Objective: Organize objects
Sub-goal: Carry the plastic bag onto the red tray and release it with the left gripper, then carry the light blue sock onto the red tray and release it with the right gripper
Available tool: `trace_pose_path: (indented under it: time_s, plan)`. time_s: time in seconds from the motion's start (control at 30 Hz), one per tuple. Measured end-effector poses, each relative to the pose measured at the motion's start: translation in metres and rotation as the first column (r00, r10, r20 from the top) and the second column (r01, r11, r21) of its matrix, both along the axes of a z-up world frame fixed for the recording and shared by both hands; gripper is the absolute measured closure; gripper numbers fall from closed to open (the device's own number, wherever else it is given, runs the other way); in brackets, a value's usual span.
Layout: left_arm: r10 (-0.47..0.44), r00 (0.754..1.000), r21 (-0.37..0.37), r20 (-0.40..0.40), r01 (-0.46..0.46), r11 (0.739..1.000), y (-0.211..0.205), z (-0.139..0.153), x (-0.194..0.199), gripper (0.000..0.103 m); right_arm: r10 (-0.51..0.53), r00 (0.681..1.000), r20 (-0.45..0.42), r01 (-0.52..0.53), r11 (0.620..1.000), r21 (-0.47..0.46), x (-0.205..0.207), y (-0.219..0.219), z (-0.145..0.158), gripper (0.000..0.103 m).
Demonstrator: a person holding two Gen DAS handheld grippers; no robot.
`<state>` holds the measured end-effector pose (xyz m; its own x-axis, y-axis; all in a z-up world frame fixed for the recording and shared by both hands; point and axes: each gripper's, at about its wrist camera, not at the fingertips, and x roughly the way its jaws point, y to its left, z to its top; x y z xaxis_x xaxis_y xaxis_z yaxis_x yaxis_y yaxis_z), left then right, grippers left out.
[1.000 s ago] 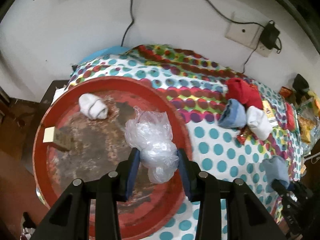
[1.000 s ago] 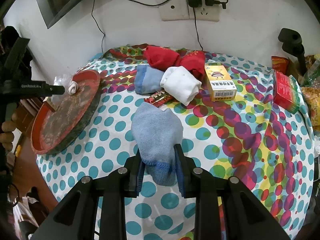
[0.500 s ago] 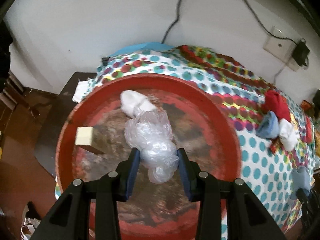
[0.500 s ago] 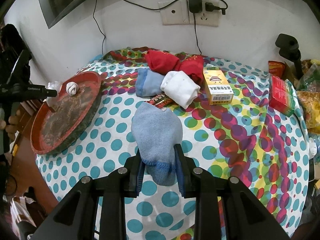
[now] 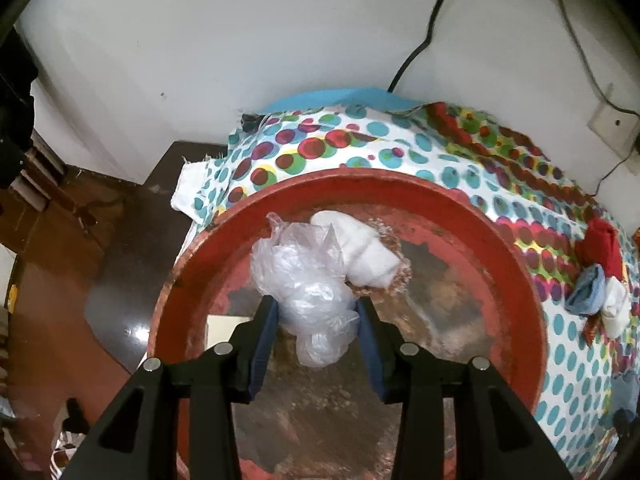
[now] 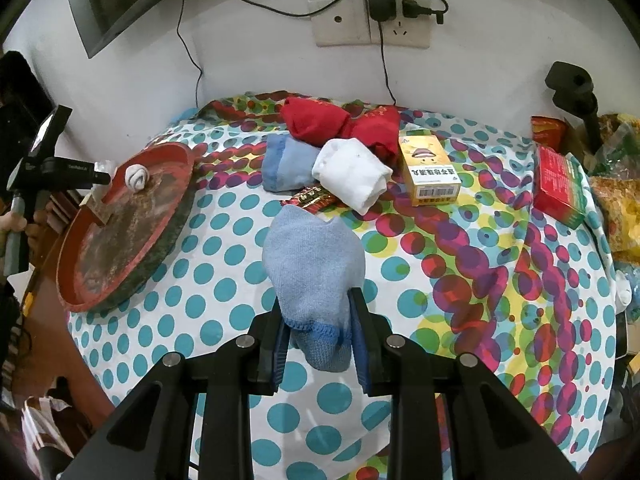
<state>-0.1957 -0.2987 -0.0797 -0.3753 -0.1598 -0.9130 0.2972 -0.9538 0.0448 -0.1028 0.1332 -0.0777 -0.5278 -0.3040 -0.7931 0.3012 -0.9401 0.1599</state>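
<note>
Crumpled clear plastic bag [image 5: 308,292] was clenched in left gripper [image 5: 316,320], held over round red tray [image 5: 516,264] near its far-left rim, w/ rolled white sock [image 5: 368,256] lying just beside it on tray's worn, patchy base. Right gripper [image 6: 318,320] was clamped on a soft light-blue knit sock [image 6: 314,256] above polka-dot tablecloth [image 6: 460,280]. Toward far edge: red cloths [image 6: 320,122], folded blue sock [image 6: 286,162], white sock [image 6: 352,174], yellow box [image 6: 430,174].

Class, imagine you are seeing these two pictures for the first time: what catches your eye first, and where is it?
The round red tray at the table's left edge, with a crumpled clear plastic bag gripped above it by the left gripper. Next, the pale blue sock clamped in the right gripper over the polka-dot tablecloth.
</note>
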Motion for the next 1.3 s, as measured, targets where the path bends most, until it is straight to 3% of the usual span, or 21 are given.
trace_pose_path:
  time_s: [0.23, 0.47, 0.57, 0.8, 1.0, 1.13, 1.3]
  plan:
    - [-0.037, 0.999, 0.046, 0.017, 0.036, 0.998, -0.007, -0.009, -0.002, 0.052, -0.008, 1.0, 0.013, 0.008, 1.0, 0.0, -0.003, 0.0, -0.002, 0.077]
    - [-0.021, 1.0, 0.021, -0.004, 0.021, 1.0, -0.008, 0.002, 0.014, 0.052, 0.002, 1.0, -0.004, -0.002, 1.0, 0.017, 0.002, -0.007, 0.002, 0.077]
    - [-0.036, 0.999, -0.003, -0.022, 0.036, 0.999, 0.002, 0.011, 0.035, 0.052, 0.01, 1.0, -0.016, -0.009, 1.0, 0.022, 0.006, -0.012, 0.006, 0.077]
    - [-0.111, 0.992, 0.032, -0.063, 0.114, 0.993, 0.049, 0.028, 0.111, 0.052, 0.013, 1.0, -0.018, -0.013, 1.0, 0.004, 0.015, -0.018, 0.012, 0.077]
    - [-0.136, 0.984, -0.057, -0.117, 0.13, 0.99, 0.091, 0.034, 0.171, 0.052, 0.003, 1.0, -0.029, -0.003, 1.0, -0.003, 0.025, -0.018, 0.017, 0.077]
    - [-0.154, 0.979, -0.11, -0.134, 0.139, 0.984, 0.108, 0.032, 0.191, 0.052, 0.003, 1.0, -0.03, -0.003, 1.0, -0.007, 0.034, -0.019, 0.02, 0.077]
    - [-0.198, 0.97, -0.098, -0.142, 0.186, 0.978, 0.119, 0.032, 0.205, 0.052, -0.003, 0.999, -0.049, 0.003, 1.0, -0.013, 0.05, -0.019, 0.029, 0.077]
